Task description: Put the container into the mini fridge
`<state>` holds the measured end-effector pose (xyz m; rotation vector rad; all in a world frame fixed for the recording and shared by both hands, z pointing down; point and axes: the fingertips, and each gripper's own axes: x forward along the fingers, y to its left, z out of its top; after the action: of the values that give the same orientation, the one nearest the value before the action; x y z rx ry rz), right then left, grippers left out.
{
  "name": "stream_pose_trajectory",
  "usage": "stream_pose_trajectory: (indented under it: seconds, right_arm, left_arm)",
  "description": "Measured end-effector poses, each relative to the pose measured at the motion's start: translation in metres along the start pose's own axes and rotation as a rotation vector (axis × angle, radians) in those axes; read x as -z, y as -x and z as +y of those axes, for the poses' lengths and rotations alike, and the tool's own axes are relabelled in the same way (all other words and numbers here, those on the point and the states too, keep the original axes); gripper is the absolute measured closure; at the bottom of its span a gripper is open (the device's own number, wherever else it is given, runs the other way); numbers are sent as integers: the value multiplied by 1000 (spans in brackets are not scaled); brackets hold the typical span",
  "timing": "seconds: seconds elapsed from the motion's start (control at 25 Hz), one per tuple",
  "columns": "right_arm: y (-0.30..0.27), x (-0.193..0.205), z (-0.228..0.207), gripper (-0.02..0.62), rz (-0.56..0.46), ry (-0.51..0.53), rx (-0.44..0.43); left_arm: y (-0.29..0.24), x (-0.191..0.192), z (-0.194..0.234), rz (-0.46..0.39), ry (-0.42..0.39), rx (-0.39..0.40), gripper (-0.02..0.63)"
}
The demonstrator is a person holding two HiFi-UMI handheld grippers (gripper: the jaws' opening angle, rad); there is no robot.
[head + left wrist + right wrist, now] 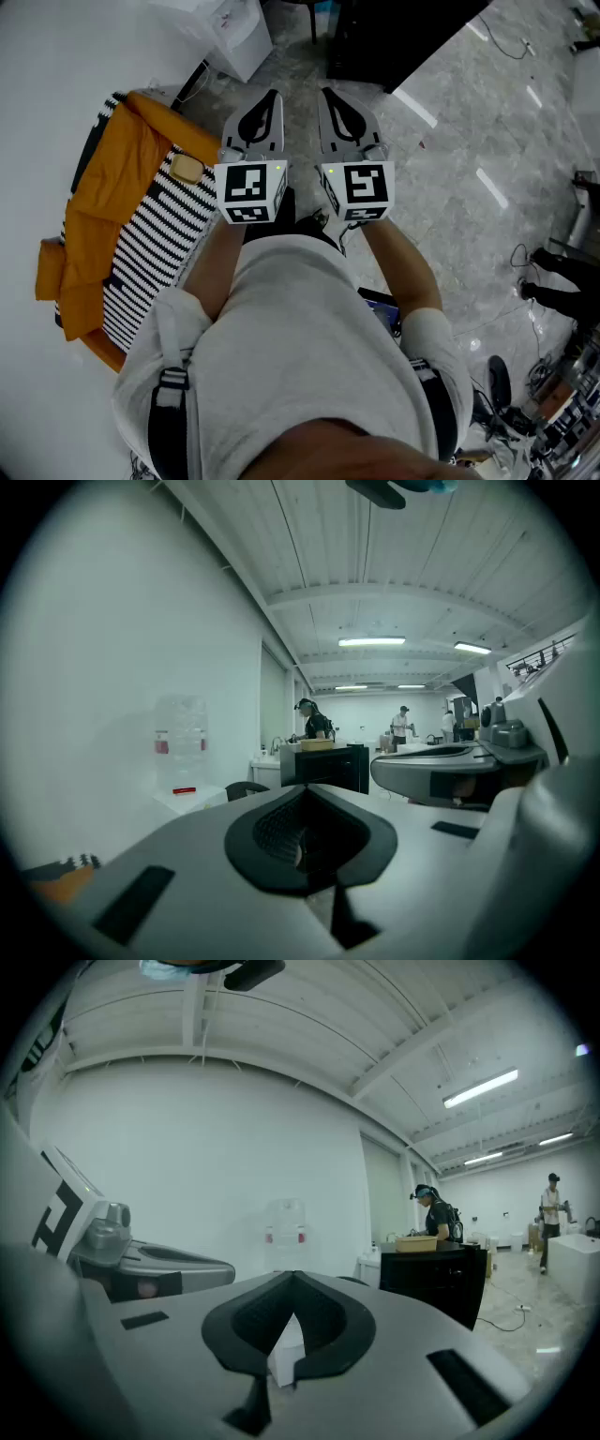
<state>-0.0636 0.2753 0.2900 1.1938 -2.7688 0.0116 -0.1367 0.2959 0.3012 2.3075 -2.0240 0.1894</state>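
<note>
- Closest to the head camera is the wearer's white shirt (pixel 300 356); past it, the left gripper (pixel 269 98) and right gripper (pixel 330 96) are held side by side, roughly level, over the grey floor (pixel 450 141).
- Both sets of jaws are clenched with nothing between them; each gripper view shows only the room beyond.
- I take the tan container (pixel 317 745) to be the task's thing. It sits on the top of a black cabinet (pixel 328 766), well apart from both grippers. It lies almost dead ahead in the left gripper view and right of centre in the right gripper view.
- Its long axis seems to run across my line of approach, though it is small at this range. Neither hand is clearly nearer.
- That cabinet may be the mini fridge; I see no door to confirm this.
- A person (pixel 436 1213) stands at the cabinet's far side, and a cable (pixel 511 1321) trails on the floor to its right.
- To the left are an orange cloth (pixel 112 178) over striped fabric (pixel 159 244), and a white cabinet (pixel 230 28) near the wall. Open floor lies between me and the black cabinet.
</note>
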Motion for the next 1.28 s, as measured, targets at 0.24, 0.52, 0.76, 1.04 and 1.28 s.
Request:
stream_pose_trajectory:
  seconds: [0.24,0.52,0.76,1.04,1.28]
  right_arm:
    - [-29,-1,5,558,22,16,-14]
    - [-92,-3,11,557,39,37,-55]
    - [-137,7,12,555,129,71,-111]
    - [-172,4,8,555,127,54,-55]
    - [-179,17,2,555,187,93,-13]
  left_arm:
    - [-15,7,17,39,-18,38,594]
    - [-52,21,65,82,6,76,594]
    - [-85,34,95,131,37,121,594]
    - [-113,32,132,101,97,181,594]
    - [-129,28,135,100,112,242,594]
